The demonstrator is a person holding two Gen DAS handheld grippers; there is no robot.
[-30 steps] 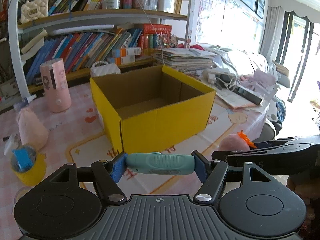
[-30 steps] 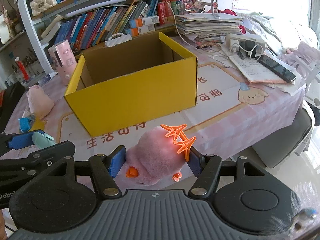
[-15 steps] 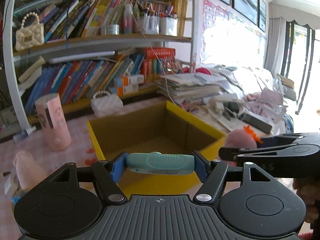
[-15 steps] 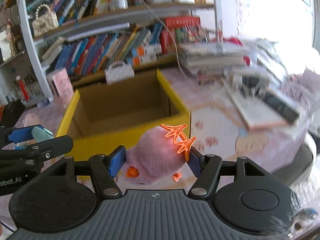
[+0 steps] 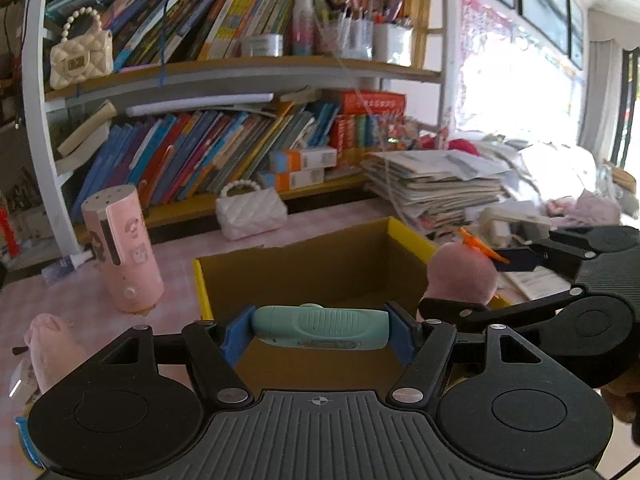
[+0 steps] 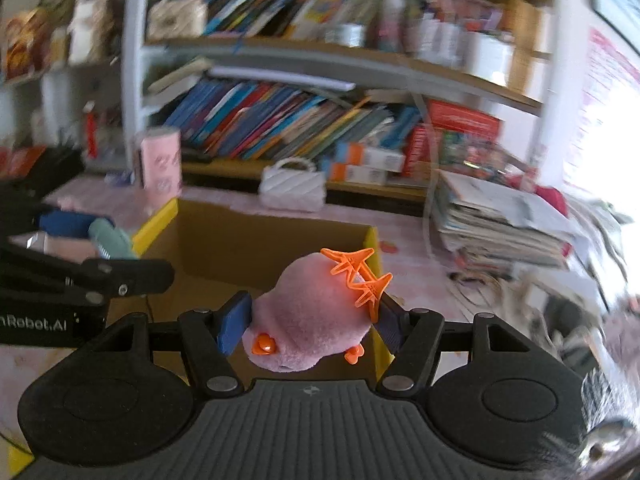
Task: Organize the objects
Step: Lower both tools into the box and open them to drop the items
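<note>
The right wrist view was smeared with motion blur, so the shelves and the paper stack there were hard to read. In the left wrist view the box (image 5: 304, 276) floor was mostly hidden behind the left gripper (image 5: 320, 330), and its near wall was cut off by the gripper body. A blue and yellow thing at the lower left edge was too cropped to name.

The table (image 5: 72, 300) wore a pink checked cloth. Behind it stood a bookshelf (image 5: 224, 68) packed with leaning books, with a cream purse (image 5: 80, 54) on the upper shelf. A white purse (image 5: 250, 210) and a pink cylinder (image 5: 122, 256) sat on the table behind the box, a pink plush (image 5: 52, 344) to the left, and a stack of papers (image 5: 436, 186) to the right. Bright window light washed out the far right.

The left gripper was clamped on a mint-green device (image 5: 322, 327), ribbed along its middle and held crosswise above the box opening. The right gripper (image 6: 314, 322) was clamped on a pink chick (image 6: 308, 320) with orange star glasses, beak and feet, held over the box's right rim. The box was yellow outside, brown inside, and open on top.
</note>
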